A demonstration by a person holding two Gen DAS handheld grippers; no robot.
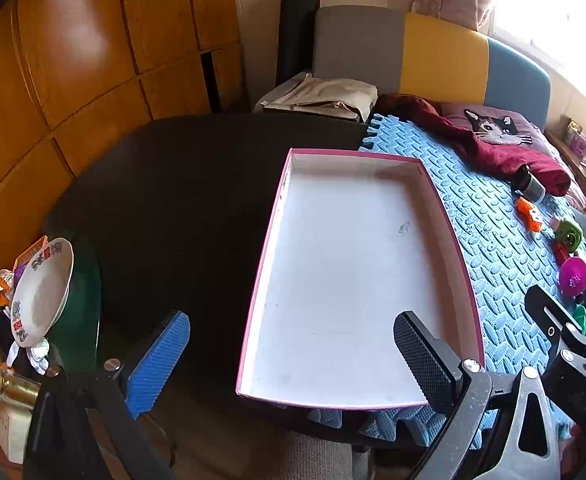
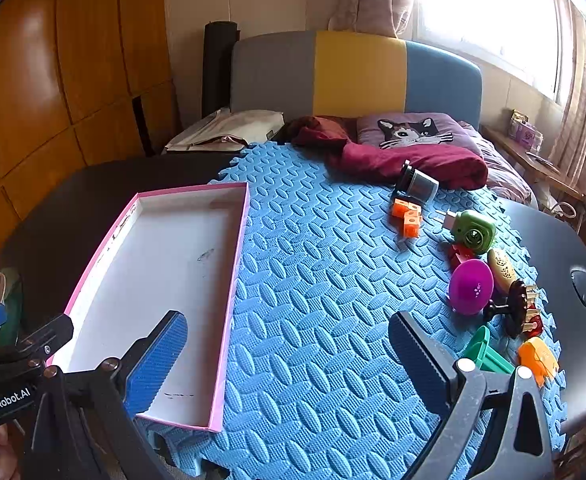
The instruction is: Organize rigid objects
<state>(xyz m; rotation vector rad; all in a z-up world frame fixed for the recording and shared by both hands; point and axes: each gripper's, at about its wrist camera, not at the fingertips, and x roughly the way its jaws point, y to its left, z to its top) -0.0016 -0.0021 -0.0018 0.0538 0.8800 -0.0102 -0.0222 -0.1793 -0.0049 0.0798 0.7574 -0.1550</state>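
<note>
A shallow pink-rimmed tray (image 1: 269, 256) (image 2: 237, 280) with a white floor lies empty, half on the blue foam mat (image 2: 325, 280). Small rigid things are scattered on the mat's right side: orange blocks (image 2: 407, 216), a green toy camera (image 2: 473, 234), a magenta funnel (image 2: 471, 286), a dark jar (image 2: 417, 184), a green piece (image 2: 487, 354) and an orange piece (image 2: 539, 358). My left gripper (image 1: 293, 360) hovers open over the tray's near end. Over the mat, just right of the tray, my right gripper (image 2: 289, 360) is open. Both hold nothing.
A dark table (image 1: 181, 184) carries the mat. At its left edge a patterned white plate (image 1: 41, 292) leans among clutter. A maroon cloth (image 2: 413, 160) and cat cushion (image 2: 413, 130) lie at the back, by a bed headboard. Wooden wardrobes stand left.
</note>
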